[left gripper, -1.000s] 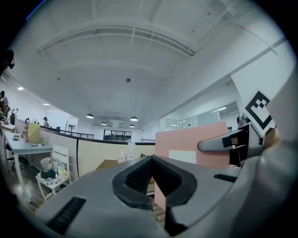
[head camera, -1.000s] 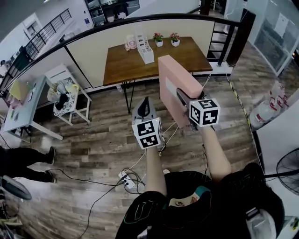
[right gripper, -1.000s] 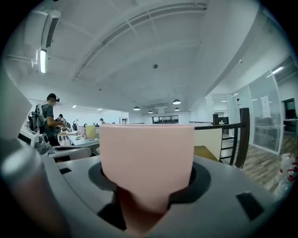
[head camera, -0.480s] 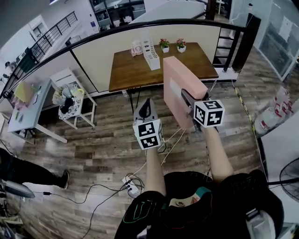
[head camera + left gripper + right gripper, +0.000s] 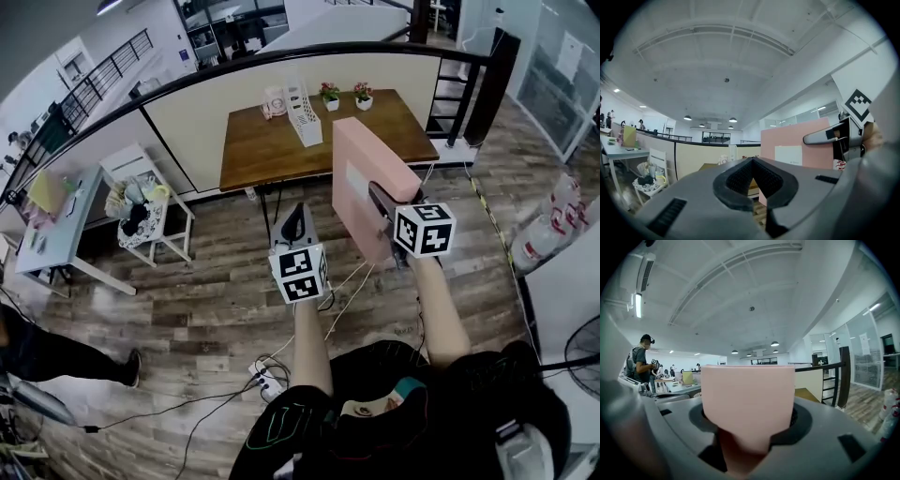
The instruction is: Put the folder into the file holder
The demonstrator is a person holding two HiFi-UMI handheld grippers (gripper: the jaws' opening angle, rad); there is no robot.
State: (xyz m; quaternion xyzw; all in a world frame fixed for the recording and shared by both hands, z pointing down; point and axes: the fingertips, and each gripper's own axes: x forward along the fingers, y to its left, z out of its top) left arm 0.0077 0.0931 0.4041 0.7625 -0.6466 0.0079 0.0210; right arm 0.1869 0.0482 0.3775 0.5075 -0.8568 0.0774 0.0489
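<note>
Found right gripper (image 5: pixel 380 202) clamped on the near edge of the folder (image 5: pixel 361 173), which was pink, upright and on edge, over the floor at 6 o'clock of the table (image 5: pixel 272 150). Found left gripper (image 5: pixel 294 221) at 8 o'clock of the folder, jaws together on nothing and not touching the folder. Logged holder (image 5: pixel 302 117) on the table at 11 o'clock of the folder, well apart from it, long axis running roughly 11 to 5. Judged step in hand as the carry, with insertion not yet begun. Judged best practice: keep folder vertical, bring it above the holder, turn it parallel with the dividers, lower it into one slot, release only once seated. Judged left gripper free to steady the light holder against tipping or sliding. Could not tell slot contents at this size; saw nothing standing above the rim. Noted two flower pots (image 5: pixel 330 97) at 1 o'clock of the holder and a small pinkish item (image 5: pixel 274 100) just beside it at 10 o'clock.
</note>
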